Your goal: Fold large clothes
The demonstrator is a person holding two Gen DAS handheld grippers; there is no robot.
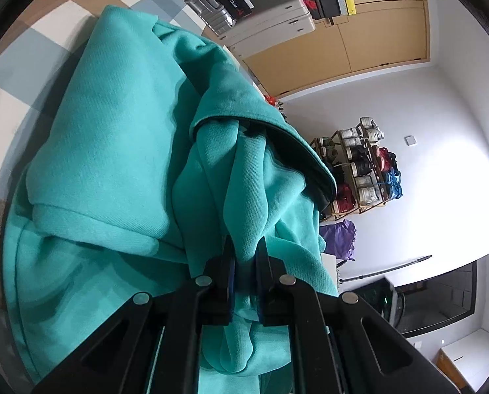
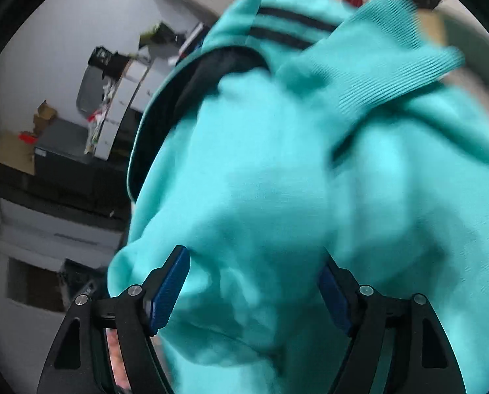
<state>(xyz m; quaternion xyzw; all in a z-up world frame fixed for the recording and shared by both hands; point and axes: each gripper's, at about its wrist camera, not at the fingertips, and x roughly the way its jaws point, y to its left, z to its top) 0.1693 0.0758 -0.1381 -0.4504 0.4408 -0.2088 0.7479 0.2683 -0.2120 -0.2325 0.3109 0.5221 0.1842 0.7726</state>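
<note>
- One large teal garment (image 1: 113, 138) fills both of my views. It lies heaped over a checked cover (image 1: 24, 52) of white, blue-grey and brown squares; I cannot tell what is under that cover.
- From my left wrist the cloth is bunched in thick folds, with a dark-lined opening (image 1: 297, 151) showing at its right edge.
- From my right wrist the same garment (image 2: 277, 180) is blurred. I can make out a ribbed cuff or hem (image 2: 385, 62) at upper right, two dark stripes (image 2: 290, 29) near the top, and the dark-lined opening (image 2: 178, 105) on the left.
- Beyond the cloth, left view: a white wall with a wooden door (image 1: 369, 36), pale suitcases (image 1: 270, 23) with boxes stacked on them, and a shoe rack (image 1: 362, 167) full of shoes lower down. A purple cloth (image 1: 339, 236) lies beneath the rack.
- Beyond the cloth, right view: cluttered dark shelving and cardboard boxes (image 2: 17, 154) at the left edge, too blurred to detail.
- My left gripper (image 1: 244, 252): jaws closed tight on a narrow ridge of the teal fabric, which passes up between them.
- My right gripper (image 2: 254, 282): jaws standing wide. Blue pads (image 2: 169, 292) are visible. Teal fabric bulges in the gap; whether the pads touch it is lost in the blur, but they are not clamping it.
</note>
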